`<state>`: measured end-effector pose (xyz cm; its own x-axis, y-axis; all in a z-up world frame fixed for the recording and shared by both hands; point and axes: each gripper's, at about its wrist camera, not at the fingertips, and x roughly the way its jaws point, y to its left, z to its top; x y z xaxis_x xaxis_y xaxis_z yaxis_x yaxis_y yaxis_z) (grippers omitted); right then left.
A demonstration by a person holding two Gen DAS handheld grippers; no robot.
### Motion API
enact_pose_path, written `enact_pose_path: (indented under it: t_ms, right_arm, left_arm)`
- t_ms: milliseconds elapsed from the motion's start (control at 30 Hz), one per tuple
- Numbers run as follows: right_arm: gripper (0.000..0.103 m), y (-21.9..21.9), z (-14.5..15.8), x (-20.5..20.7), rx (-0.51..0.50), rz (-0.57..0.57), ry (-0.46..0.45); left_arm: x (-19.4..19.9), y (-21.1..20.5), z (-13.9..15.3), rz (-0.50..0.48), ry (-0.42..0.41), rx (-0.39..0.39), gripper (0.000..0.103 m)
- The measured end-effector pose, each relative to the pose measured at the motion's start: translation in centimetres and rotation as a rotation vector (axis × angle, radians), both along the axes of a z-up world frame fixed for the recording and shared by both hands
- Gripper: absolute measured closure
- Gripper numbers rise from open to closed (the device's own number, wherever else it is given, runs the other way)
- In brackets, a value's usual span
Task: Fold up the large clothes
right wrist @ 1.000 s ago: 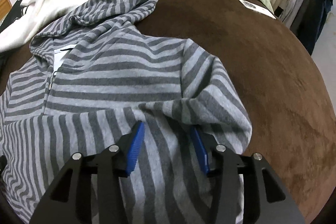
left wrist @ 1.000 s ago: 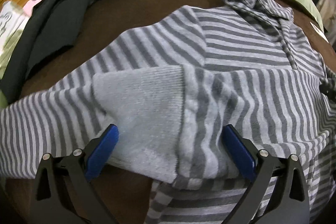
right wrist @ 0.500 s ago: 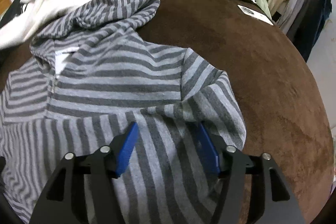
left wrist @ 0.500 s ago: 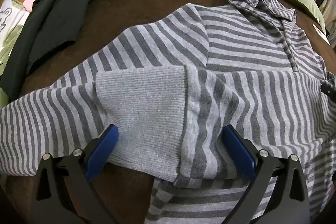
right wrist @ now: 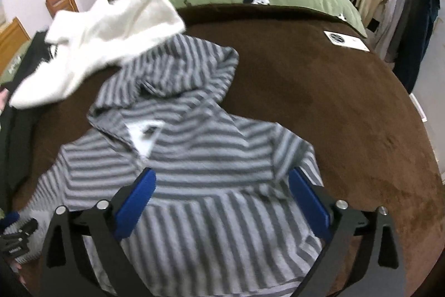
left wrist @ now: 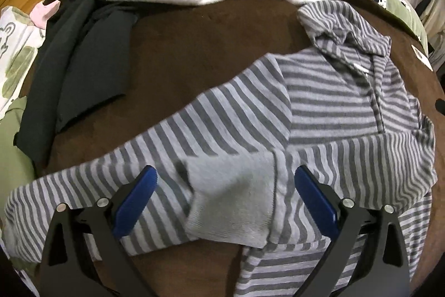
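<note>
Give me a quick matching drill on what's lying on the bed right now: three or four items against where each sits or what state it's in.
Items:
1. striped hoodie
2. white fleece garment
3. black garment
4. right gripper

Descriptions:
a. jaws wide open, nothing pinched
b. lies touching the hood's far edge
c. sleeve folded across its chest
d. left edge of the brown blanket

Pairs: 1-c, 2-b, 3-d, 4-a

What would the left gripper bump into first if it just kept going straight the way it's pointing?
Most likely the plain grey cuff of the striped hoodie, which lies folded across between the open left gripper and the brown blanket. Depth is hard to judge, but nothing else seems to lie in between.
</note>
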<state>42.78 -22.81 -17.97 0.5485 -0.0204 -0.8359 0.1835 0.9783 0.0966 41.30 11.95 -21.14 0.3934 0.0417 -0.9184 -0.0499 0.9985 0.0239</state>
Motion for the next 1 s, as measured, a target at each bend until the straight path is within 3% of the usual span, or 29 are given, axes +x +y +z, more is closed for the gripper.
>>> enact_pose_path:
  t_ms: [167, 367, 633, 733, 1000]
  right_arm:
    - [0.008, 0.0, 2.0, 4.1, 0.029, 0.025, -0.028]
    - [0.008, -1.3, 2.1, 10.8, -0.027, 0.118, -0.053]
    - [0.008, -4.8, -1.5, 18.7, 0.044, 0.136, -0.008]
    - [0.008, -6.0, -3.0, 21.1, 0.054, 0.139, 0.008]
    - [0.009, -7.3, -7.0, 26.1, 0.085, 0.171, 0.048]
  left_arm:
    - [2.3, 0.8, 0.8, -0.004, -0.014, 0.002, 0.006]
    - [9.9, -1.4, 0.5, -0.061, -0.055, 0.002, 0.006]
    - [22.3, -5.9, -1.5, -0.068, -0.069, -0.109, 0.007]
    - [25.9, -7.8, -2.8, -0.090, -0.039, -0.157, 0.015]
    - [30.9, -12.2, -5.2, -0.199, -0.003, -0.158, 0.016]
